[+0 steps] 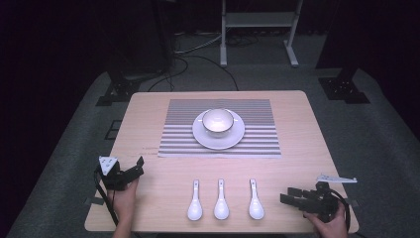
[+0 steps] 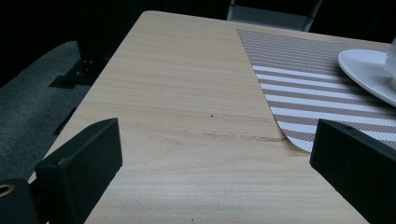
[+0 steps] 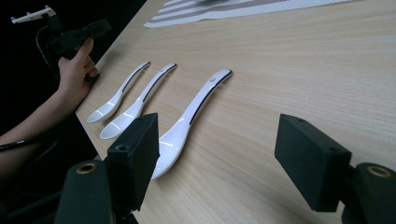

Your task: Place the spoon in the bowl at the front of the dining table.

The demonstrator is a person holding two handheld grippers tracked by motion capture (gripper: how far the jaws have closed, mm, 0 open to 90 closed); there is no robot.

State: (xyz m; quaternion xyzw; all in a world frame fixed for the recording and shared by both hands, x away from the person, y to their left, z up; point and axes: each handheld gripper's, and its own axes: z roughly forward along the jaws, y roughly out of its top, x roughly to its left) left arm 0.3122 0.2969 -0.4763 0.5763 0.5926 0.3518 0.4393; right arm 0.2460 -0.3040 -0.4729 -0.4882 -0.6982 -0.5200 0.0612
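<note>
Right hand-held gripper (image 3: 215,158) spread, empty, nearest spoon (image 3: 189,122) just ahead. Risk: glossy spoon flat on surface (image 3: 303,70), jaws could skid off.

Table (image 1: 148,148) lit from above, surroundings dark; frames slightly soft.

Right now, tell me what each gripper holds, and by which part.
Nothing is held. The left gripper and right gripper both have open jaws over bare table; the three spoons lie untouched.
</note>
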